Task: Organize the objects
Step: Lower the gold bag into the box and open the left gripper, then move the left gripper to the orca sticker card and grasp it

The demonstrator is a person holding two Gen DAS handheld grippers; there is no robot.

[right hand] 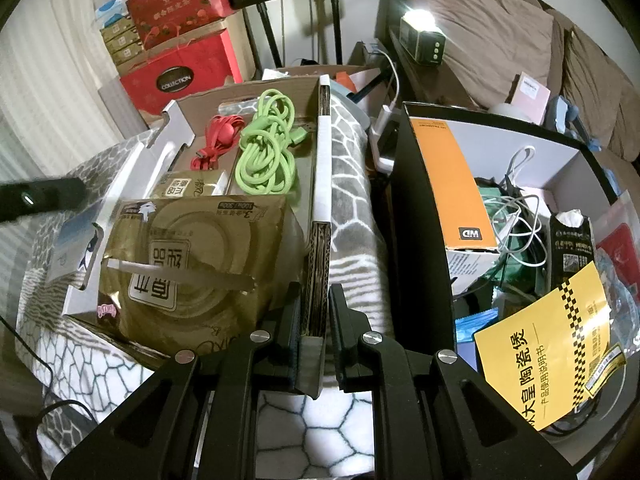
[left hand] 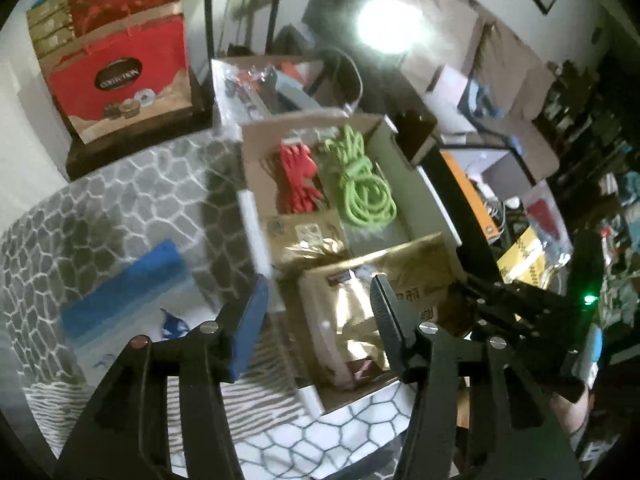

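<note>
An open cardboard box (right hand: 322,148) sits on a grey-patterned blanket (right hand: 352,200). Inside it lie a coiled green cable (right hand: 266,148), a red cable (right hand: 218,140), a small gold pack (right hand: 188,186) and a large gold tissue pack (right hand: 192,264). My right gripper (right hand: 314,308) is shut on the box's near right wall. My left gripper (left hand: 318,312) hovers open above the tissue pack (left hand: 360,308), with nothing between its pads. The green cable (left hand: 360,176) and red cable (left hand: 298,176) lie farther back in the box (left hand: 400,148).
A blue packet (left hand: 124,292) lies on the blanket left of the box. To the right stands a black bin (right hand: 416,216) holding an orange carton, white cables and a yellow booklet (right hand: 552,344). Red gift boxes (right hand: 180,64) are stacked behind. A lit lamp (right hand: 422,36) stands beside sofa cushions.
</note>
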